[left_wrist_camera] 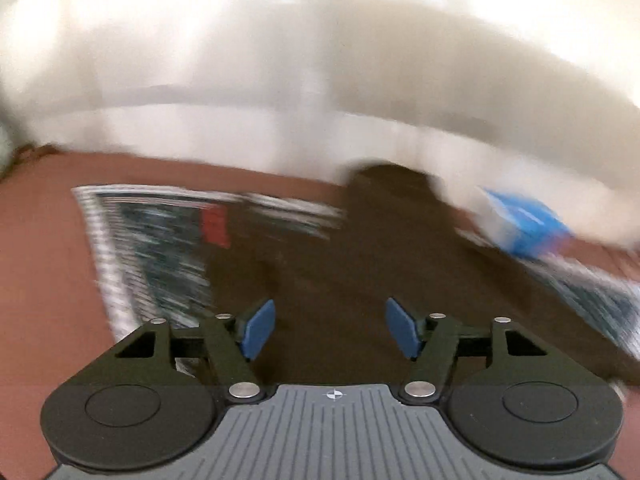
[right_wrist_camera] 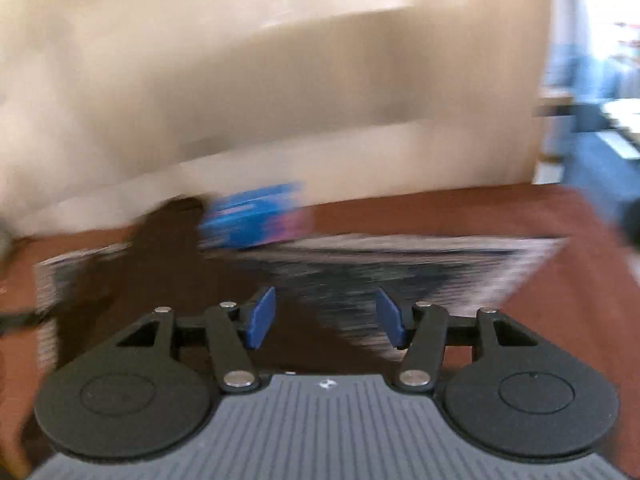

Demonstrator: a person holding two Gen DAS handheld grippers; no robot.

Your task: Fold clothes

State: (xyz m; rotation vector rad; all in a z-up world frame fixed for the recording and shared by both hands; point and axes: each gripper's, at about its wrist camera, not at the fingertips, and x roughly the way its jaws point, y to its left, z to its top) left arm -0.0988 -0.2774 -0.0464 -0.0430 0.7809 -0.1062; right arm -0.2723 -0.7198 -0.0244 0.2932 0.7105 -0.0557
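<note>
Both views are smeared by motion blur. A dark brown garment (left_wrist_camera: 340,248) lies spread over a patterned mat (left_wrist_camera: 152,248) with a striped border. My left gripper (left_wrist_camera: 330,310) hangs over the garment, open, with only cloth seen below the gap between its blue pads (left_wrist_camera: 258,330). In the right wrist view the same brown garment (right_wrist_camera: 160,248) runs from the far left to under the tool. My right gripper (right_wrist_camera: 326,300) is open above the edge where the garment meets the mat (right_wrist_camera: 420,272), holding nothing.
The mat rests on a reddish-brown surface (left_wrist_camera: 40,260) (right_wrist_camera: 440,208). A blue box (left_wrist_camera: 524,220) (right_wrist_camera: 256,216) sits at the mat's far edge beside the garment. A pale wall or bedding (left_wrist_camera: 280,80) rises behind. At the far right are blurred blue shapes (right_wrist_camera: 592,160).
</note>
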